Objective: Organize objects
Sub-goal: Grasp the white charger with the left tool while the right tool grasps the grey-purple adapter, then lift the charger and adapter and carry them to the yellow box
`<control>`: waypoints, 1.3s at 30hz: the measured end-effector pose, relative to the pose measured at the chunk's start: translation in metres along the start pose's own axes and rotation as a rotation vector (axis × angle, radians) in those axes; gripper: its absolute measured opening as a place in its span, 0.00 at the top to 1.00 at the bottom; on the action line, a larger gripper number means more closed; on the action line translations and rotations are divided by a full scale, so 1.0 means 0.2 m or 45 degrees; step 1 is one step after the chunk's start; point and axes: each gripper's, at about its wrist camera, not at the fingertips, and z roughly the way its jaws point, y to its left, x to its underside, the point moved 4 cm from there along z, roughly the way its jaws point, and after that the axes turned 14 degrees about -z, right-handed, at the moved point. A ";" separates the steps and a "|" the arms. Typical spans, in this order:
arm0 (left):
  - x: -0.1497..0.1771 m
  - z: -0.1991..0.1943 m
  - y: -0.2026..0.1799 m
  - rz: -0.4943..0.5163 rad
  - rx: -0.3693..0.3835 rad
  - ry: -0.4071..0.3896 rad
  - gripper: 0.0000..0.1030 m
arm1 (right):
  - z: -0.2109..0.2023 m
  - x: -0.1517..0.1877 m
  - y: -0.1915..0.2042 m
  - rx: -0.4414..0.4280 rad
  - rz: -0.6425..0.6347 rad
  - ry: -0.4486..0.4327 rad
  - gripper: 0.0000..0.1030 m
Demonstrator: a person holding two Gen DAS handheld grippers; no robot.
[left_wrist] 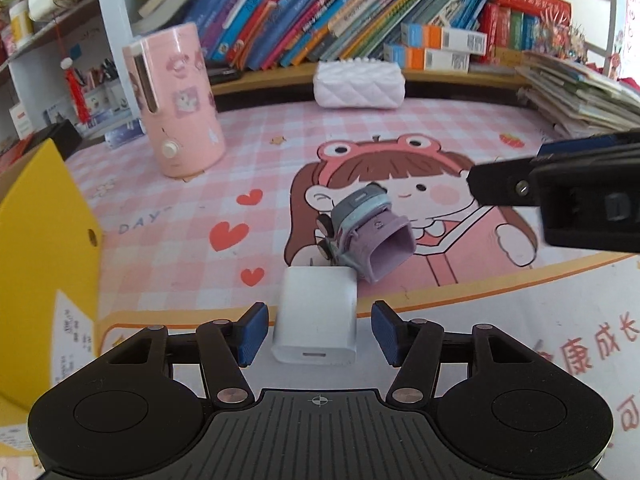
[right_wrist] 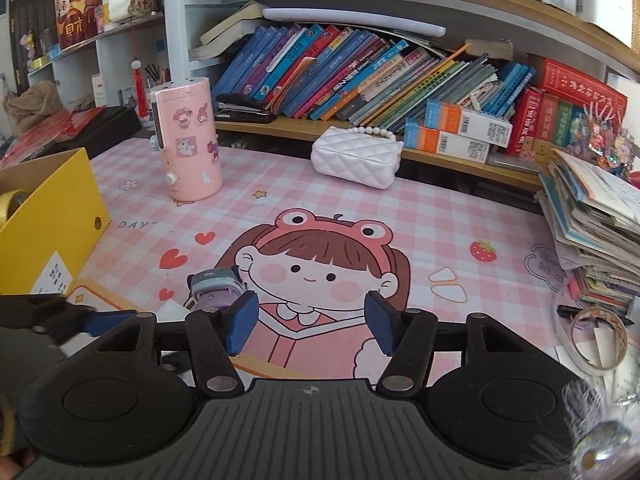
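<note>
Left gripper [left_wrist: 316, 330] lined up on the white charger [left_wrist: 316, 320]
Its blue pads flank the charger with gaps on both sides, apart and not clamping, probably set to pinch it for the yellow box [left_wrist: 44, 260]; right gripper [right_wrist: 310, 322] hangs apart and empty beside the toy car [right_wrist: 216, 286]

The white charger block [left_wrist: 316, 320] lies on the worktop [left_wrist: 460, 120], which is covered by a pink checked mat. The left gripper [left_wrist: 316, 334] straddles the charger, a blue pad on either side and a gap showing at each. Just beyond the charger, touching its far edge, lies a purple and grey watch [left_wrist: 370, 230]. The right gripper [left_wrist: 560, 196] reaches in right of the watch. Left of the charger stands a yellow box [left_wrist: 44, 260]; beyond and left of it, a pink humidifier [left_wrist: 176, 100].
</note>
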 end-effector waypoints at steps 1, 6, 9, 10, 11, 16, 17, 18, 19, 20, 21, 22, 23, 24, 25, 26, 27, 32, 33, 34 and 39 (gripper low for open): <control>0.00 0.02 0.00 -0.003 -0.001 0.008 0.45 | 0.00 0.00 0.00 -0.006 -0.003 -0.002 0.45; -0.02 0.03 0.02 -0.055 0.052 0.004 0.60 | 0.04 -0.03 -0.01 -0.047 0.001 -0.003 0.44; -0.01 0.01 0.04 -0.057 0.036 0.026 0.60 | 0.06 -0.04 0.00 -0.072 0.004 -0.006 0.44; 0.00 -0.01 0.05 -0.066 0.024 0.027 0.60 | 0.07 -0.05 0.01 -0.081 0.000 -0.009 0.43; 0.00 -0.03 0.06 -0.073 0.023 0.023 0.60 | 0.07 -0.06 0.02 -0.091 -0.005 -0.011 0.42; 0.07 -0.20 0.13 -0.076 0.029 0.023 0.60 | 0.14 -0.09 0.10 -0.164 -0.044 -0.014 0.31; 0.08 -0.22 0.15 -0.090 0.029 0.027 0.60 | 0.17 -0.09 0.13 -0.177 -0.074 -0.004 0.30; 0.10 -0.25 0.17 -0.110 0.030 0.032 0.60 | 0.20 -0.09 0.15 -0.181 -0.109 0.011 0.30; 0.11 -0.28 0.20 -0.134 0.029 0.037 0.60 | 0.23 -0.09 0.18 -0.177 -0.144 0.022 0.30; 0.12 -0.31 0.22 -0.151 0.023 0.041 0.60 | 0.26 -0.09 0.20 -0.169 -0.175 0.033 0.30; 0.14 -0.33 0.24 -0.168 0.011 0.040 0.60 | 0.29 -0.08 0.22 -0.164 -0.196 0.045 0.30; 0.15 -0.35 0.27 -0.183 -0.002 0.039 0.60 | 0.32 -0.08 0.23 -0.162 -0.203 0.054 0.30; 0.16 -0.37 0.29 -0.201 -0.013 0.039 0.60 | 0.35 -0.07 0.23 -0.161 -0.202 0.067 0.30; 0.17 -0.39 0.31 -0.219 -0.022 0.041 0.60 | 0.38 -0.07 0.23 -0.160 -0.195 0.082 0.32; 0.18 -0.40 0.33 -0.236 -0.030 0.042 0.60 | 0.41 -0.06 0.24 -0.161 -0.186 0.096 0.34; 0.18 -0.42 0.34 -0.246 -0.036 0.039 0.60 | 0.43 -0.05 0.24 -0.167 -0.179 0.107 0.35; 0.18 -0.43 0.35 -0.252 -0.042 0.033 0.60 | 0.44 -0.05 0.25 -0.171 -0.176 0.116 0.39; 0.19 -0.50 0.39 -0.272 -0.041 0.004 0.60 | 0.44 -0.03 0.28 -0.187 -0.165 0.124 0.61; 0.19 -0.51 0.39 -0.273 -0.037 -0.002 0.60 | 0.42 -0.03 0.28 -0.180 -0.167 0.116 0.61; 0.20 -0.53 0.40 -0.272 -0.030 -0.008 0.60 | 0.40 -0.03 0.28 -0.177 -0.165 0.111 0.62; 0.23 -0.61 0.43 -0.266 0.004 -0.034 0.60 | 0.20 -0.02 0.31 -0.161 -0.113 0.089 0.62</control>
